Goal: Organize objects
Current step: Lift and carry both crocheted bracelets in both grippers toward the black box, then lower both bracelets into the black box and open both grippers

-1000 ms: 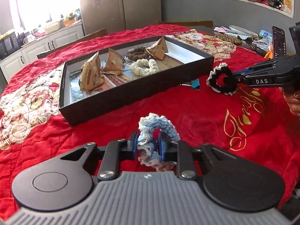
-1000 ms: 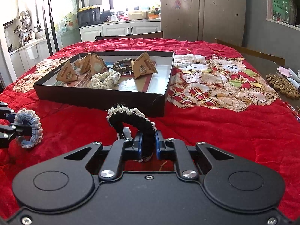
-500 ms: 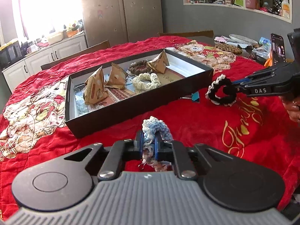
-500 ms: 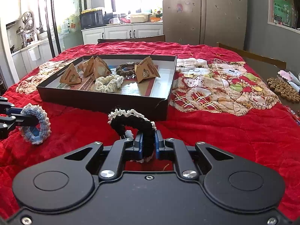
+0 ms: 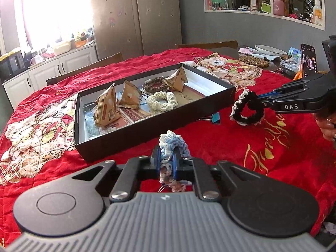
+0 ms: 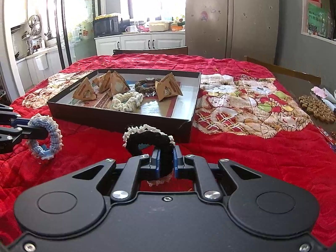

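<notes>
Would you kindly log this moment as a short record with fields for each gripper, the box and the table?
left gripper: jaws shut on blue crochet scrunchie, held off the cloth
right gripper: jaws shut on black crochet scrunchie
black box: open, holds cream scrunchie, brown scrunchie, four paper pyramid packets
table: red quilted cloth; blue binder clip beside box
</notes>
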`<state>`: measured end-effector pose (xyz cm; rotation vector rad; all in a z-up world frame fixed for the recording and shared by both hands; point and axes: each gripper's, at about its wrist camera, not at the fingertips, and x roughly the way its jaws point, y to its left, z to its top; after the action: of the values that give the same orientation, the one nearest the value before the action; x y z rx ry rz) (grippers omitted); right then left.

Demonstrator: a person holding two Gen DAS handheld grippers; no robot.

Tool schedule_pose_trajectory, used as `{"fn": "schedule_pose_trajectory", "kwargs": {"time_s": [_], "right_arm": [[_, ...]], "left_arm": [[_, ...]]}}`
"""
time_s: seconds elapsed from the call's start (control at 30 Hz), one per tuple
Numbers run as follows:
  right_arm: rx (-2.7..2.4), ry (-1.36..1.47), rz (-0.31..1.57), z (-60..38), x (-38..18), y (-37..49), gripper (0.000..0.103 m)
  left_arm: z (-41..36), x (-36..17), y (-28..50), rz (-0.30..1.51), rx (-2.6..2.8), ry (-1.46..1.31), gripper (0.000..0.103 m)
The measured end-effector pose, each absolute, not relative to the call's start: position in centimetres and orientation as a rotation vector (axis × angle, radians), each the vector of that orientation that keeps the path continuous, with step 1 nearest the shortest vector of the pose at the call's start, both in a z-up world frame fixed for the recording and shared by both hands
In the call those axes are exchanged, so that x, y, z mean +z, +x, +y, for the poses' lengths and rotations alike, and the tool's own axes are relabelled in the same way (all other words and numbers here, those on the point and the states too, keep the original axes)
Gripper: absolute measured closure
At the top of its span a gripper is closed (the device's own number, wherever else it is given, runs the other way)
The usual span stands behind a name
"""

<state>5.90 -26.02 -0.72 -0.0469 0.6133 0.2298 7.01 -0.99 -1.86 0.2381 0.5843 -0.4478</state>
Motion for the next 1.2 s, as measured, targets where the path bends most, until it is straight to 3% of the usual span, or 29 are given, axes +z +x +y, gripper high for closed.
{"fn": "schedule_pose_trajectory", "kwargs": {"time_s": [1.2], "right_arm": [[0.275,-0.056,0.477,-22.5,5.1,8.8,0.092]], "left_arm": [[-1.3,2.8,12.3,0.479,-0.397,0.156,0.090]]}}
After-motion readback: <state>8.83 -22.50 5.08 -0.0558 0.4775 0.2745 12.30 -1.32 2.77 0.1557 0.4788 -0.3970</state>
